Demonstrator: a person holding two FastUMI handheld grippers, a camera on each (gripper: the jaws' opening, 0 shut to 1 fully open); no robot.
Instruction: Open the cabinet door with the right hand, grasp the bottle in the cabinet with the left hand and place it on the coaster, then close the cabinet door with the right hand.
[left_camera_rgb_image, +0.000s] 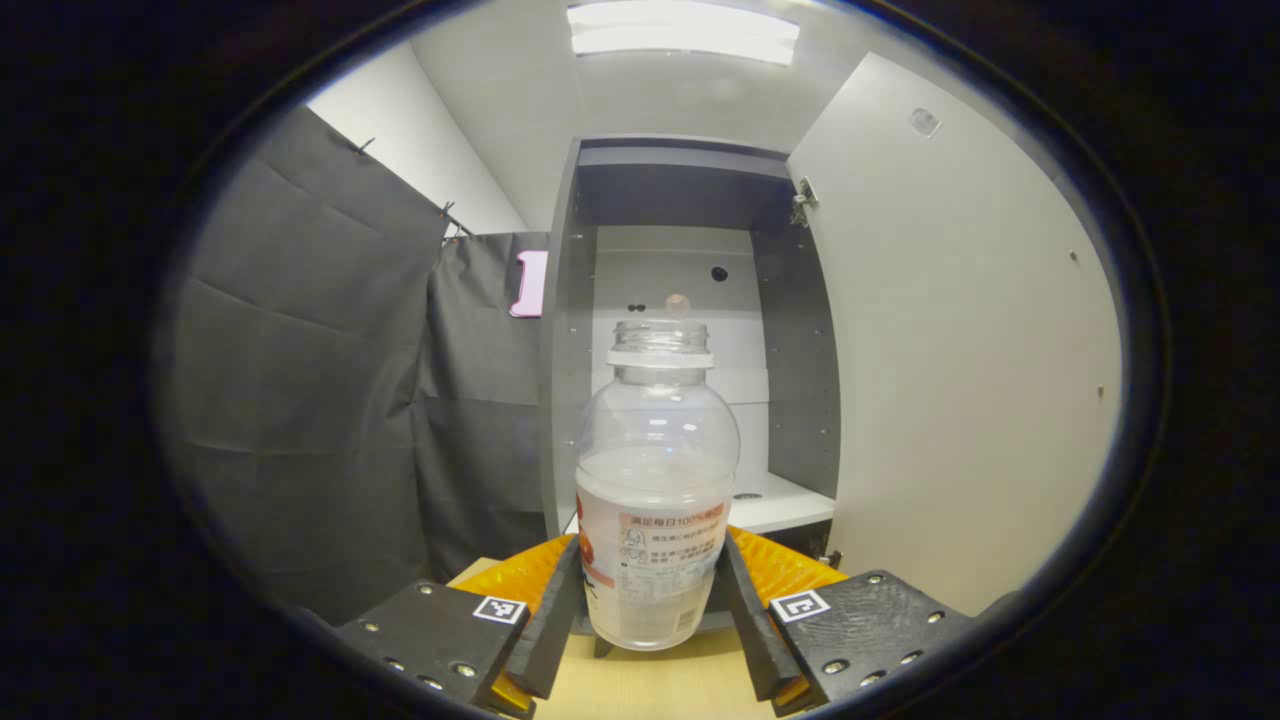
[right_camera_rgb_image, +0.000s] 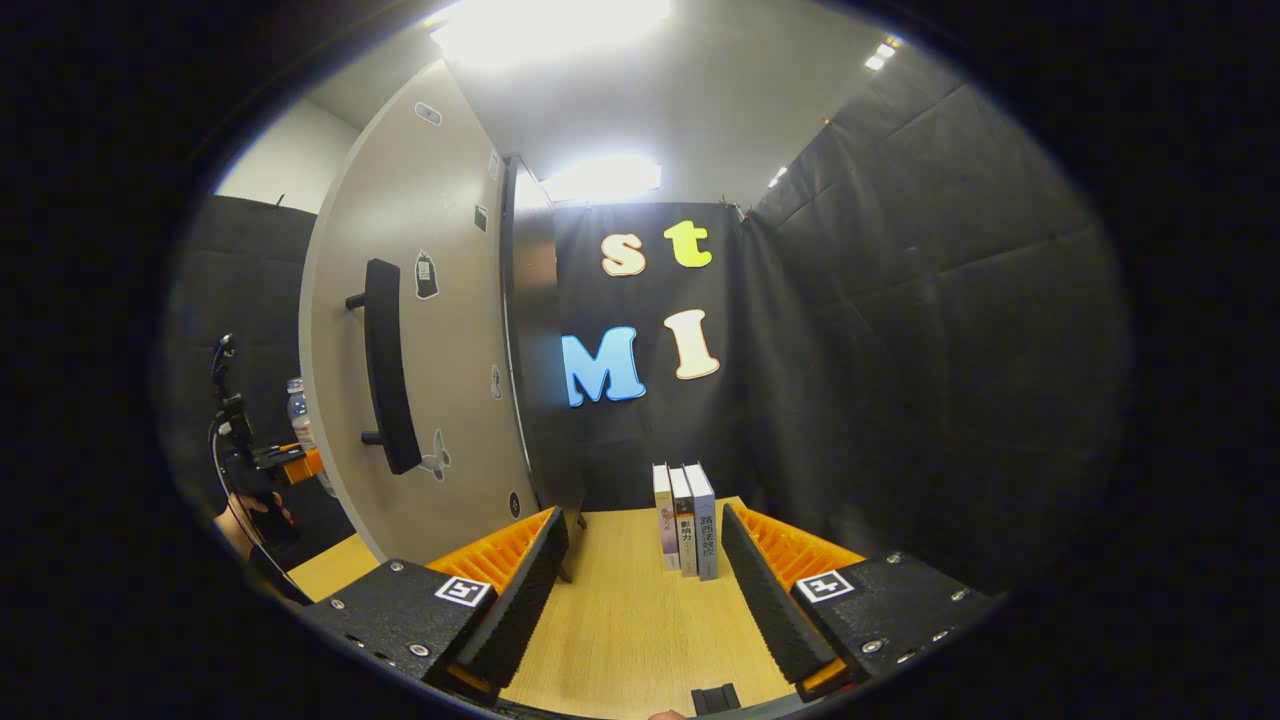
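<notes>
Your left claw (left_camera_rgb_image: 655, 610) grips the bottle (left_camera_rgb_image: 655, 500) on both sides, low in the centre of the left gripper view, in front of the open cabinet (left_camera_rgb_image: 690, 340). Your right claw (right_camera_rgb_image: 640, 590) is released over the desk (right_camera_rgb_image: 630, 620); 3 books (right_camera_rgb_image: 685, 520) stand behind, the door (right_camera_rgb_image: 420, 350) at left.

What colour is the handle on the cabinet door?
Black handle, best seen in the right gripper view.
</notes>
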